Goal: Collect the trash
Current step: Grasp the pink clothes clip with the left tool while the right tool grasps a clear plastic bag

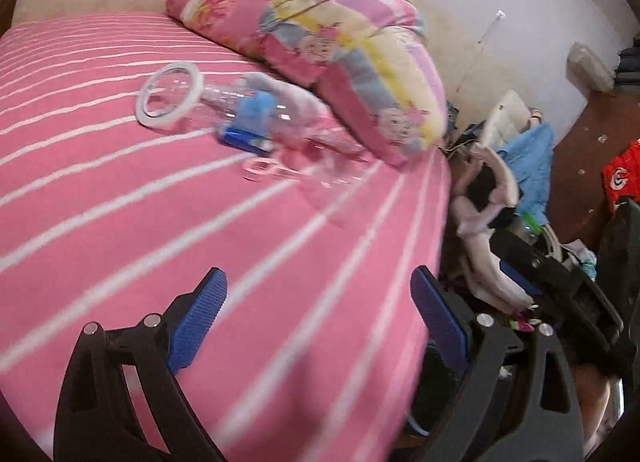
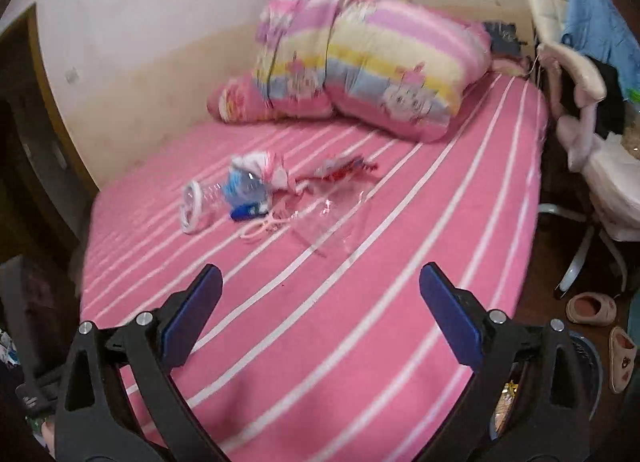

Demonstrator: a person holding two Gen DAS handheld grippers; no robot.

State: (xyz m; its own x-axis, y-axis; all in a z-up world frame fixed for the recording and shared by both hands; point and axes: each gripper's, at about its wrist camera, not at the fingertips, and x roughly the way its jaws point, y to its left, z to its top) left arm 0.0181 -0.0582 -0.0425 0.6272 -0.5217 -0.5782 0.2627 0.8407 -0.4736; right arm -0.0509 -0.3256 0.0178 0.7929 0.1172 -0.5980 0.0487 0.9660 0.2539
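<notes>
Trash lies in a loose cluster mid-bed on the pink striped bedsheet (image 2: 360,302): clear plastic bottle (image 2: 224,197) on its side with a blue label, crumpled tissue wad (image 2: 260,167), red-printed wrapper (image 2: 344,171), clear plastic packaging (image 2: 332,221). Label text too blurred to read. Left tool (image 1: 320,314) spread, nothing between pads. Right tool (image 2: 320,310) likewise spread and empty. Both aim down at the pile, well short of it, likely lining up a pick. Folded cartoon quilt (image 2: 372,61) sits behind.

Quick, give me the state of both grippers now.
Left gripper: open, nothing between its fingers, over the pink bed.
Right gripper: open, holding nothing, short of the trash pile.
</notes>
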